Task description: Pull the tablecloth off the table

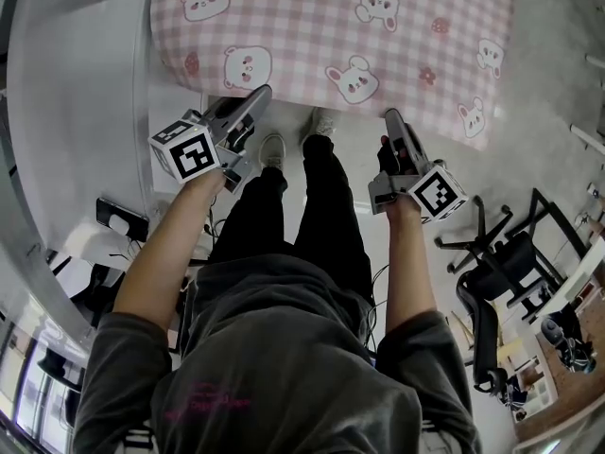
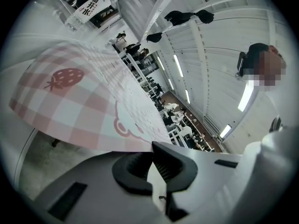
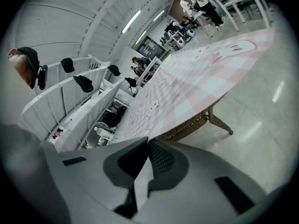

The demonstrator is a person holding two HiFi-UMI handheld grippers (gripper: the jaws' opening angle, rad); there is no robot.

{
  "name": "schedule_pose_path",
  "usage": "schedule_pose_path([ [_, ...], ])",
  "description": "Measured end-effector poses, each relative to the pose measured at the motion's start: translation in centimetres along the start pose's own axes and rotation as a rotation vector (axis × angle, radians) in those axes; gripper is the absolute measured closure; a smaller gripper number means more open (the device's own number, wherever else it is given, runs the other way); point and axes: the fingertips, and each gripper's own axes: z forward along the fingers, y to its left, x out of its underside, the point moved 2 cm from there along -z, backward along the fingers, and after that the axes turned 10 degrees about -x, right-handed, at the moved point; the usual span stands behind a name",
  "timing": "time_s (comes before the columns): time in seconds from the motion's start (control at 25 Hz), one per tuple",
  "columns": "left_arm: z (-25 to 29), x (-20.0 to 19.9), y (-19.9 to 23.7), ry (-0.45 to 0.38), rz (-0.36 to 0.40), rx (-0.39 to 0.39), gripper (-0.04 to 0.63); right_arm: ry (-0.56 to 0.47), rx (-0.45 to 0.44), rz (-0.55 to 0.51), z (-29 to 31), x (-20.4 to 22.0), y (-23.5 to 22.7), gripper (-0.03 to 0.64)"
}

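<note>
The tablecloth (image 1: 331, 17), pink check with bears, lies spread over the table, its near edge hanging down in front of us, and the wicker base (image 3: 187, 127) shows beneath it. Both grippers sit at that near edge: the left gripper (image 1: 257, 97) and the right gripper (image 1: 390, 119) each have their jaws drawn almost together, with only a thin pale strip between the pads. We judge that strip to be the hem, pinched, because in both gripper views the cloth runs right up to the jaw tips. The bite looks shallow, so the thin fabric could slide out of one pair of pads as we pull. If one side lets go, or one hand leads, the cloth would skew and could catch on a table corner. A water bottle (image 2: 91, 6) stands on the white surface just beside the cloth's left side, and a sideways sweep could knock it over. Cloth pooling at our shoes (image 1: 272, 149) could tangle our step, and an office chair (image 1: 492, 282) stands behind to our right.
</note>
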Motion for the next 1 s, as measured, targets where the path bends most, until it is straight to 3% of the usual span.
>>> schedule_pose_path([
  [0.32, -0.7, -1.6, -1.6, 0.001, 0.02, 0.029, 0.597, -0.044, -0.017, -0.037, -0.2, -0.9, 2.3, 0.612],
  [0.64, -1.0, -2.2, -2.0, 0.021, 0.047, 0.035, 0.597, -0.068, 0.041, -0.014, -1.4, -0.3, 2.5, 0.612],
  [1.0, -2.6, -3.2, -3.8, 0.03, 0.048, 0.047, 0.597, -0.075, 0.023, -0.011, -2.4, -0.5, 5.3, 0.612],
])
